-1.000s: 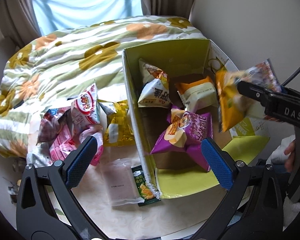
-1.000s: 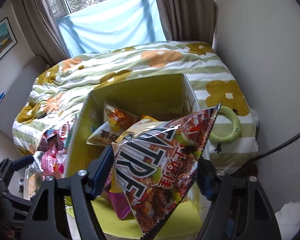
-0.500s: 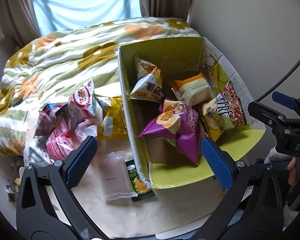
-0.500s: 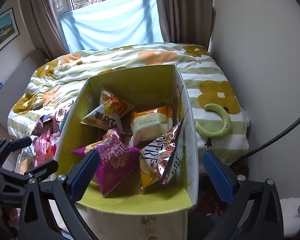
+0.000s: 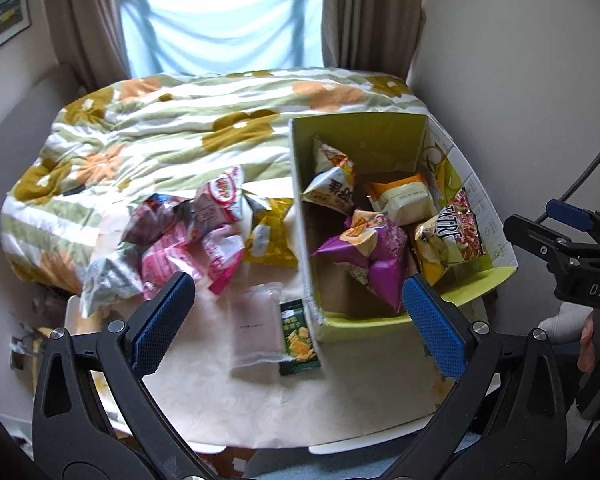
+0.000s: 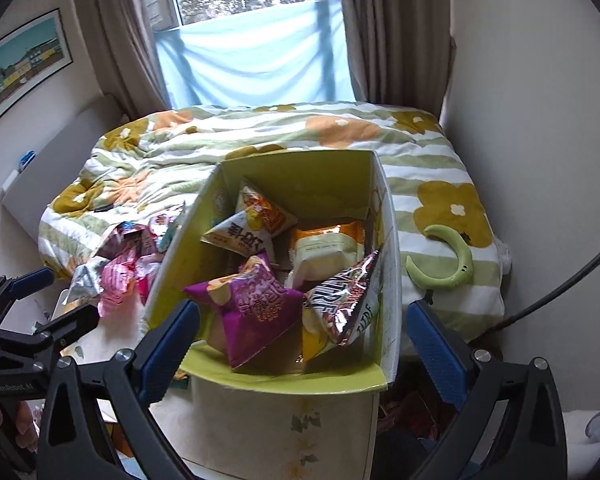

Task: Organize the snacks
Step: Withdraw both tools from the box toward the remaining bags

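Hovering right gripper (image 6: 302,354) above the box (image 6: 388,280), jaws just opened to full width, nothing between them; the dark chip bag (image 6: 346,300) lies inside against the box's right wall. Left gripper (image 5: 296,322) is spread wide too, empty, over the tabletop (image 5: 260,400) left of the box. Loose snack pile (image 5: 180,240) waits left of the box. Next pick: come down on one bag's crimped edge, not the pile.

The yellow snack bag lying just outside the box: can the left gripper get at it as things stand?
Probably yes. The left gripper is open and empty, and the yellow snack bag lies uncovered on the table beside the box wall. That wall and the pink packets crowd it on both sides, so space for the fingers looks tight.
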Tool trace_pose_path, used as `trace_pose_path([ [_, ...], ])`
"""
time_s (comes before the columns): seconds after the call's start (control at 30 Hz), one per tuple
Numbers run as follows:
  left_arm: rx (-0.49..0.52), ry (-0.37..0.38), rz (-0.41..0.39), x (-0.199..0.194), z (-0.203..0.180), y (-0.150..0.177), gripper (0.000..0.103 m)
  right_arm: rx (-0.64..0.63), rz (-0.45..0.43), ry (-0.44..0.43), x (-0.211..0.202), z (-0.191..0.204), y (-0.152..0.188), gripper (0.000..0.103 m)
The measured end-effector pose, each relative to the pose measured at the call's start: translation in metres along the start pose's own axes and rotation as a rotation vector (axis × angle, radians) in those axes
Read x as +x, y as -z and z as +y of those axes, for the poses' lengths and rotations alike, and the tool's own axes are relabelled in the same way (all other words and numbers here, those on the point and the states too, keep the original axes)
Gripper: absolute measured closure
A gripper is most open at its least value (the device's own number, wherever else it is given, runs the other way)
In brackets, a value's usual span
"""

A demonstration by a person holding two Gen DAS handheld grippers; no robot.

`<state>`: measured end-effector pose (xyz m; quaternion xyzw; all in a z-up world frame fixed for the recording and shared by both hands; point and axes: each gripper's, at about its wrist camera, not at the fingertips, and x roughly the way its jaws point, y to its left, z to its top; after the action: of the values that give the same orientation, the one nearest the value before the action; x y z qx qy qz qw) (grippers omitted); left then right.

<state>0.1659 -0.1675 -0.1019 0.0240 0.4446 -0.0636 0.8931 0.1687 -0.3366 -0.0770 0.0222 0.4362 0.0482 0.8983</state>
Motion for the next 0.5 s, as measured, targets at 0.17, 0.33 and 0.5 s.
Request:
trace_pose_path([
  [0.17, -0.042, -0.03, -0.014, -0.021, 0.027, 0.017, 0.0, -0.022, -0.039, -0.035, -0.016, 0.024, 0.006, 0.001],
  [0.33, -0.062, -0.041, -0.031, -0.036, 0.061, 0.037, 0.0, -0.058, -0.072, -0.039, -0.03, 0.058, 0.013, 0.001],
  [0.5, -0.048, -0.023, -0.033, -0.046, 0.1, 0.05, 0.0, -0.033, -0.087, -0.052, -0.031, 0.094, 0.023, 0.001],
])
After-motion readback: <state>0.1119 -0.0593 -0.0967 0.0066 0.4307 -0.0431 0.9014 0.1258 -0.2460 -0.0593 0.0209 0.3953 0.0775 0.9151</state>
